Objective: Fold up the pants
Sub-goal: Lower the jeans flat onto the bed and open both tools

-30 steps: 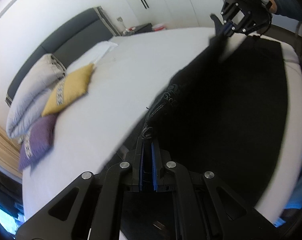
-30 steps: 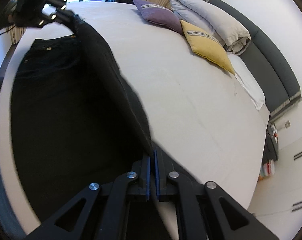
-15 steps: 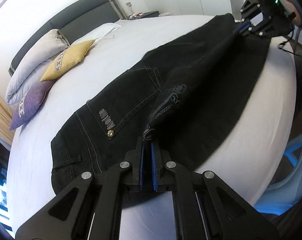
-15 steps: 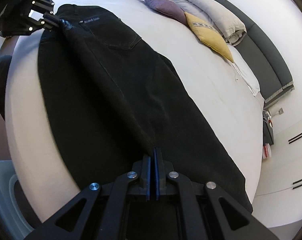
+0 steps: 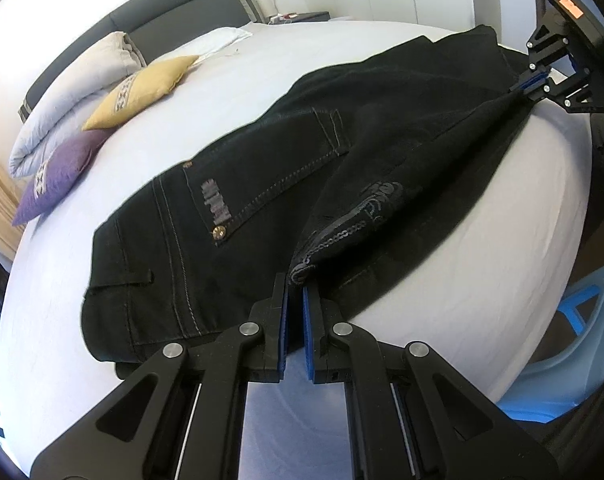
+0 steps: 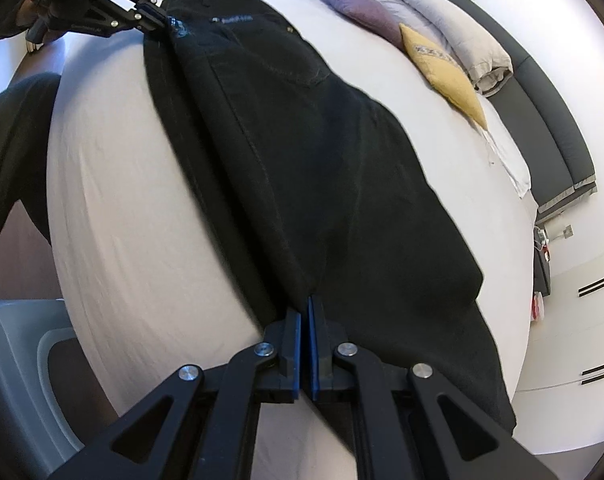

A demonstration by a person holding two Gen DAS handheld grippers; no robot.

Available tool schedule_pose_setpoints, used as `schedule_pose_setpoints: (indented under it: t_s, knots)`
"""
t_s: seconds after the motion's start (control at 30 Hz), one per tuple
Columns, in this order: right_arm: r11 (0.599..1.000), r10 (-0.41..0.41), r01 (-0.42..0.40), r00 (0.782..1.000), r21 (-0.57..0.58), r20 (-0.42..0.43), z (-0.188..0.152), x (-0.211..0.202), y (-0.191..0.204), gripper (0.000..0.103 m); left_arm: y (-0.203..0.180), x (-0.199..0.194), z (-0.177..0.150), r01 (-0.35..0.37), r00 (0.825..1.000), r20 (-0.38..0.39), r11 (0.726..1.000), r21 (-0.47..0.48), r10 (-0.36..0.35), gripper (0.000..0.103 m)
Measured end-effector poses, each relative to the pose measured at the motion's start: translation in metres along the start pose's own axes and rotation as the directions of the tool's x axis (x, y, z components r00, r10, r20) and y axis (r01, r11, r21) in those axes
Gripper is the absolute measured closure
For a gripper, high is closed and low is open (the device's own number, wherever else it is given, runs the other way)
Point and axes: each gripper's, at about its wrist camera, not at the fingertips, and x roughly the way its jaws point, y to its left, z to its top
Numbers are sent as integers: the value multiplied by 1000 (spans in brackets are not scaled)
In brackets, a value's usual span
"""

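black pants (image 5: 262, 200) lie stretched lengthwise along the near edge of a white bed (image 5: 262, 64), back pocket and stitching facing up, one half folded over the other; the left tool (image 5: 295, 292) is clenched on the waistband end, its blue pads pinching a bunched corner with a sequined trim; the right tool (image 6: 304, 312) is clenched on the leg end, the dark cloth rising into the narrow slit between its pads; between the two tools the upper fold runs as a taut ridge, lifted slightly off the layer beneath, while the rest of the pants rests flat on the sheet; in the left wrist view the right tool (image 5: 530, 80) shows at the far upper right, gripping the hem; in the right wrist view the left tool (image 6: 158, 16) shows at the upper left, gripping the waist; a yellow cushion (image 5: 142, 92), a purple cushion (image 5: 58, 180) and a rolled grey duvet (image 5: 70, 92) sit near the dark headboard (image 5: 174, 12), well apart from the pants; a dark-clothed leg (image 6: 10, 140) of the person stands beside the bed edge; a blue plastic item (image 5: 574, 320) stands on the floor by the bed.
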Motion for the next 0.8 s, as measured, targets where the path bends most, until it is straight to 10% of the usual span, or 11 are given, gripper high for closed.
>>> schedule_pose_setpoints:
  t_s: [0.5, 0.8]
  knots:
    - [999, -48, 48, 999, -6, -10, -7, 2, 14, 98, -22, -1, -9, -50, 999, 14, 995, 85, 49, 91]
    - [998, -47, 47, 999, 30, 11, -21, -15, 18, 95, -10, -44, -2, -64, 998, 5, 998, 25, 64, 49]
